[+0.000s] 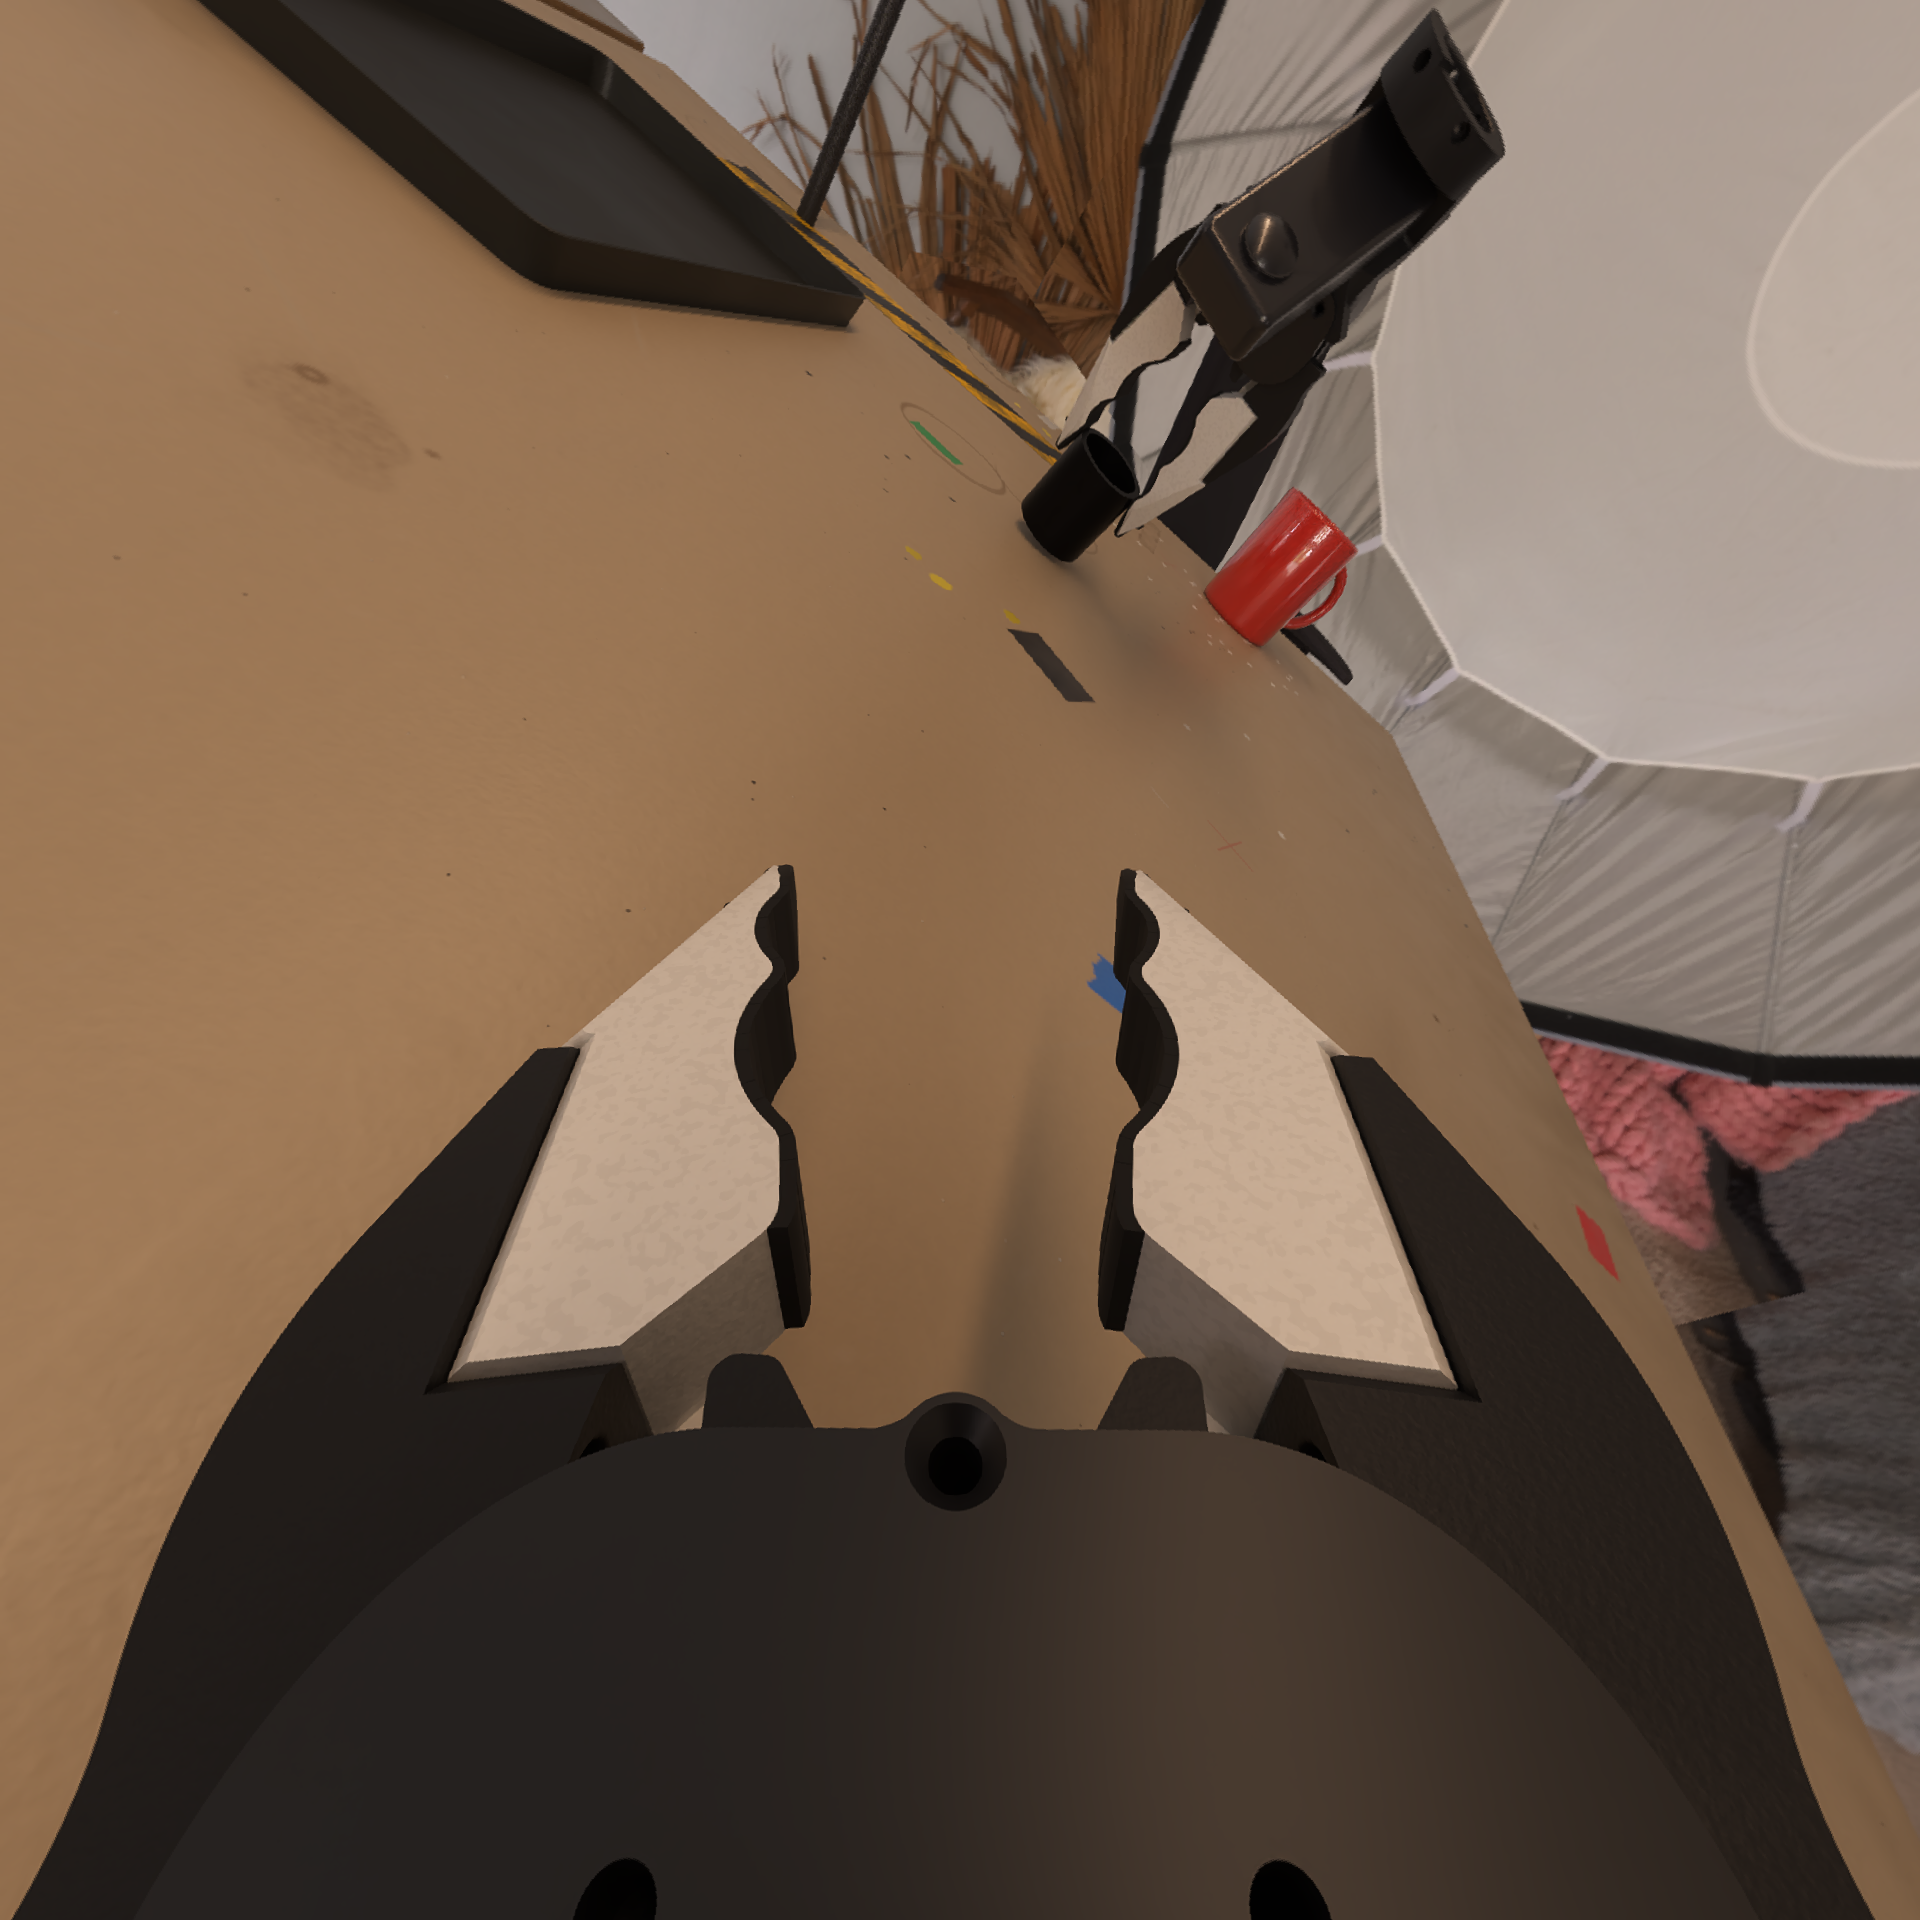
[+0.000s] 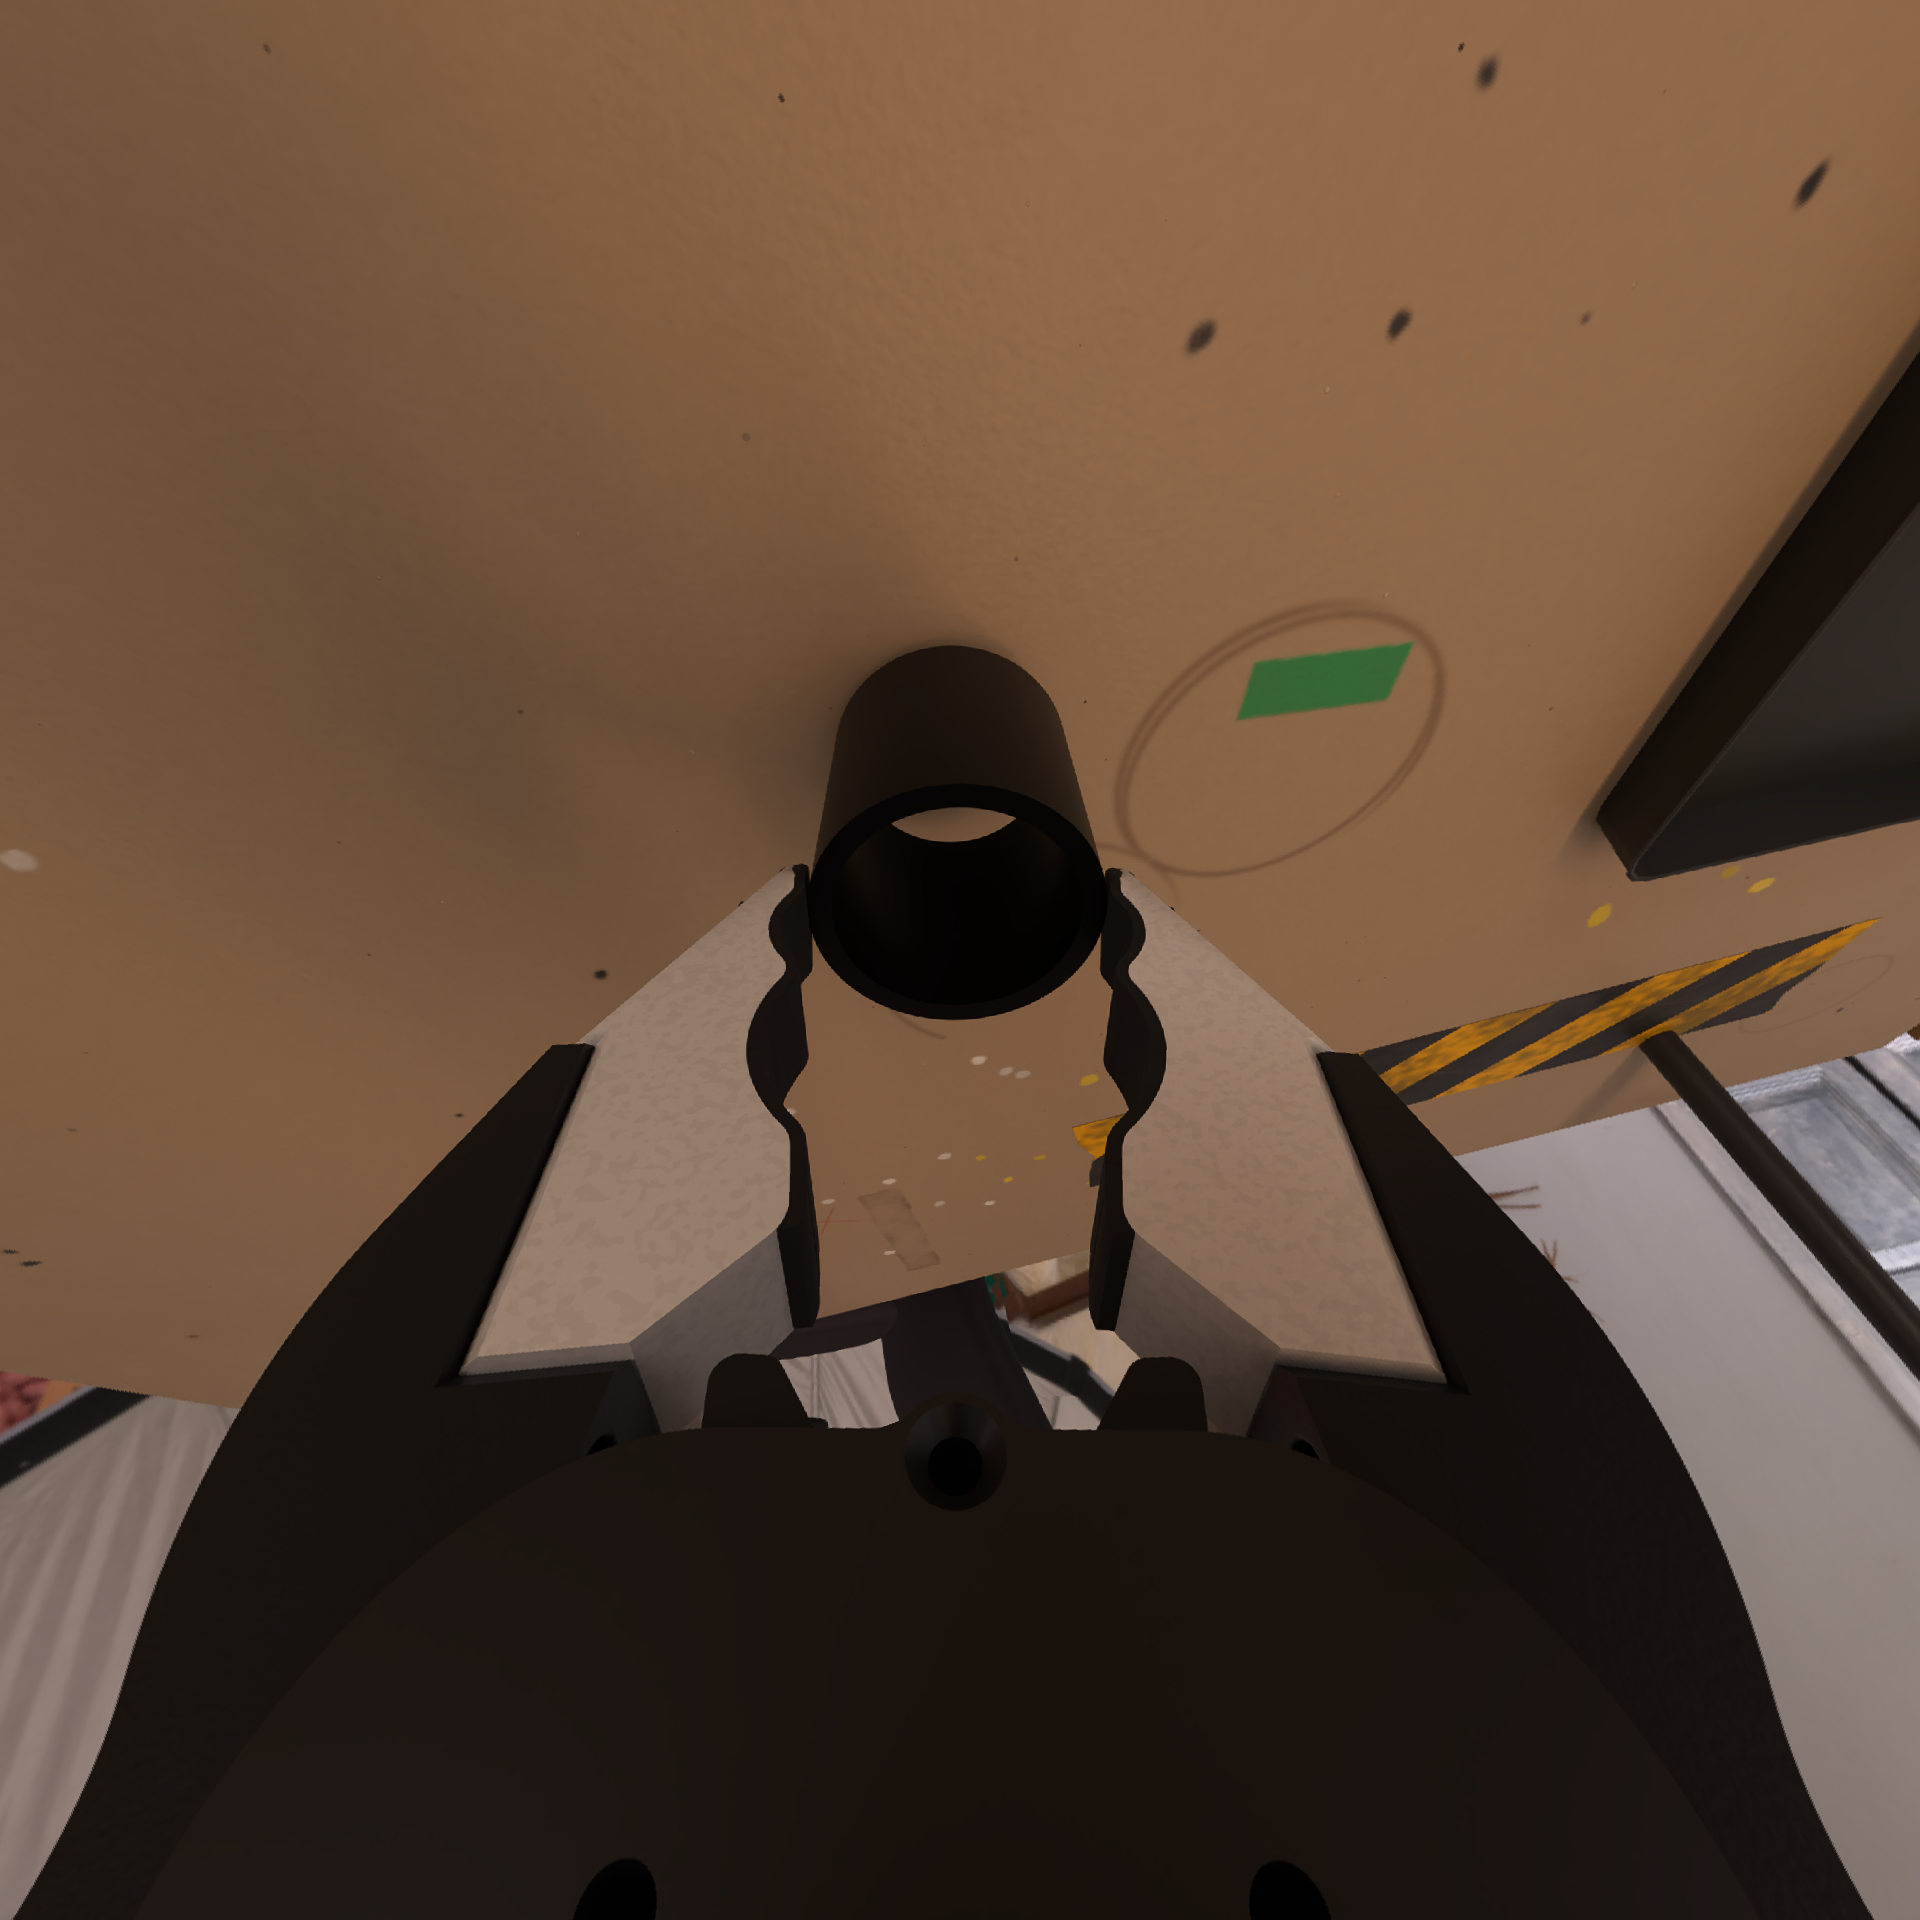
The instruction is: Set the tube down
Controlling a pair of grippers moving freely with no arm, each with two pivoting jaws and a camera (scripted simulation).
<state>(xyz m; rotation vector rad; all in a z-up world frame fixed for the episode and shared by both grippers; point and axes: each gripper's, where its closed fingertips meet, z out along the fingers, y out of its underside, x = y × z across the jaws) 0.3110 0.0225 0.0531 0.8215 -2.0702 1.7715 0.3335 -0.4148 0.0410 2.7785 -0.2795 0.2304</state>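
A short black tube (image 2: pixel 951 727) stands upright on the brown table (image 2: pixel 520 520), its open end facing my right gripper's camera. My right gripper (image 2: pixel 956 883) comes down from above. Its fingertips touch the tube's rim on both sides, so it is shut on the tube. In the left wrist view the tube (image 1: pixel 1070 504) stands near the far table edge with the right gripper (image 1: pixel 1099 483) over its top. My left gripper (image 1: pixel 956 883) is open and empty, low over the bare table (image 1: pixel 520 727), well short of the tube.
A red mug (image 1: pixel 1283 577) stands by the table edge, just right of the tube. A black tray (image 1: pixel 582 177) lies at the far left and also shows in the right wrist view (image 2: pixel 1787 727). A green patch (image 2: pixel 1325 681) inside a drawn ring and striped tape (image 2: pixel 1610 1013) mark the table.
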